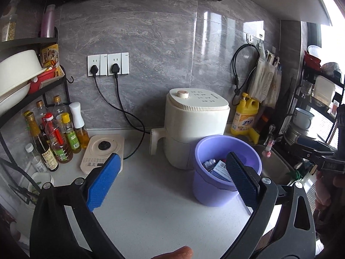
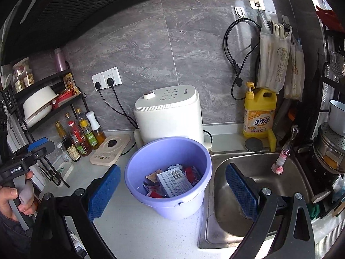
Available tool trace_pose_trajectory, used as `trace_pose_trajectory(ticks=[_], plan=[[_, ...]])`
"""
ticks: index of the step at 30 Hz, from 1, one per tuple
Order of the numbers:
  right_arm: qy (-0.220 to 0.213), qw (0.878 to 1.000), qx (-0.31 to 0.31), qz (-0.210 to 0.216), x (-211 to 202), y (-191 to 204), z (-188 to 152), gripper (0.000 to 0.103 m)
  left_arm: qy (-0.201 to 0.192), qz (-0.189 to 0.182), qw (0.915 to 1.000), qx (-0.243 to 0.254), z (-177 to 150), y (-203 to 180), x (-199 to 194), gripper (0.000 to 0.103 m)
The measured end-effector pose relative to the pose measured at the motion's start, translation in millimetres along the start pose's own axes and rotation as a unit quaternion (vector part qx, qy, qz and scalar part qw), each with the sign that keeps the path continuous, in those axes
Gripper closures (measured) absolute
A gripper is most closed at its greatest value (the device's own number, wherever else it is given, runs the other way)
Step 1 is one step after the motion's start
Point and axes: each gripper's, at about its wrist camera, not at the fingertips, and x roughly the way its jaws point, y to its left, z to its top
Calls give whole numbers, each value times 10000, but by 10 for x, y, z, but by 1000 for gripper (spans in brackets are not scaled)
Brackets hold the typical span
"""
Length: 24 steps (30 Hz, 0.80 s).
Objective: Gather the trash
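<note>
Both the left gripper [image 1: 172,172] and right gripper [image 2: 172,192] hang with jaws apart and empty above the countertop [image 1: 151,205]. Collected wrappers [image 2: 172,181] lie inside the purple bucket [image 2: 194,202]; scan the surface for remaining scraps before approaching.

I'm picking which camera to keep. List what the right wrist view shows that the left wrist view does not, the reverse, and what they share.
Only the right wrist view: the inside of the steel sink, the round drain stopper, and the left claw from outside.

Only the left wrist view: the right claw from outside, at the right edge.

Both: the purple bucket of wrappers, white appliance, yellow detergent bottle, oil bottles and two wall sockets. Both claws are open and empty.
</note>
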Motion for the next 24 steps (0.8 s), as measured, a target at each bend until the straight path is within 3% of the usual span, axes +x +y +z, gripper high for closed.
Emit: trace_pose_trajectory(ticks=[10, 16, 24], plan=[[-48, 9976, -238, 652, -33, 413, 20, 8, -122, 421, 9986, -284, -85, 287, -553, 6], [80, 9961, -303, 828, 8, 609, -19, 8, -113, 690, 9967, -419, -192, 418, -786, 6], [422, 9949, -288, 874, 90, 743, -141, 8, 8, 786, 9950, -623, -334, 558, -903, 6]])
